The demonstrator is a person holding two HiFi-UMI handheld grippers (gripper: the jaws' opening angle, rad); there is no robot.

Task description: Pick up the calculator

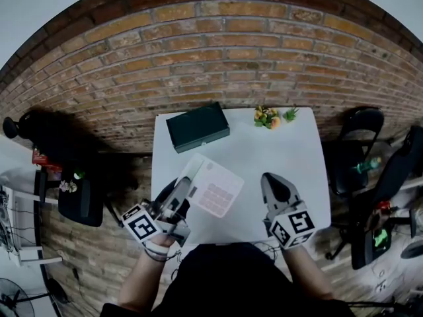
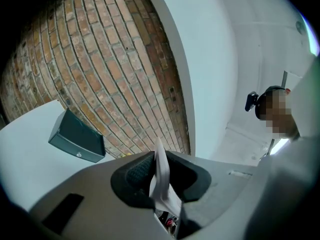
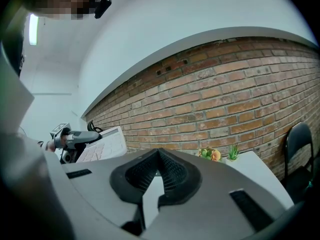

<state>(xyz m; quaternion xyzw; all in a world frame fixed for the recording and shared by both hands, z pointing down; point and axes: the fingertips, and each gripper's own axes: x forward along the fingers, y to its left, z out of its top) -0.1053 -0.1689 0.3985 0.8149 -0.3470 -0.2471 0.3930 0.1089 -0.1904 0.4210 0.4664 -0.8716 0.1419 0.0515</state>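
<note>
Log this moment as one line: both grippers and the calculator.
left gripper: shut on calculator | calculator: lifted, tilted above table | right gripper: shut, empty

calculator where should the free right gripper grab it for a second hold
The calculator is a thin slab, tilted up, its left edge pinched in the left gripper. Probably pinch the free right edge, coming from the right.

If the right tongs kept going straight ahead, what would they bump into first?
Probably the brick wall behind the table. The right tongs aim just left of the flowers, with nothing seen in between, though depth is hard to judge.
</note>
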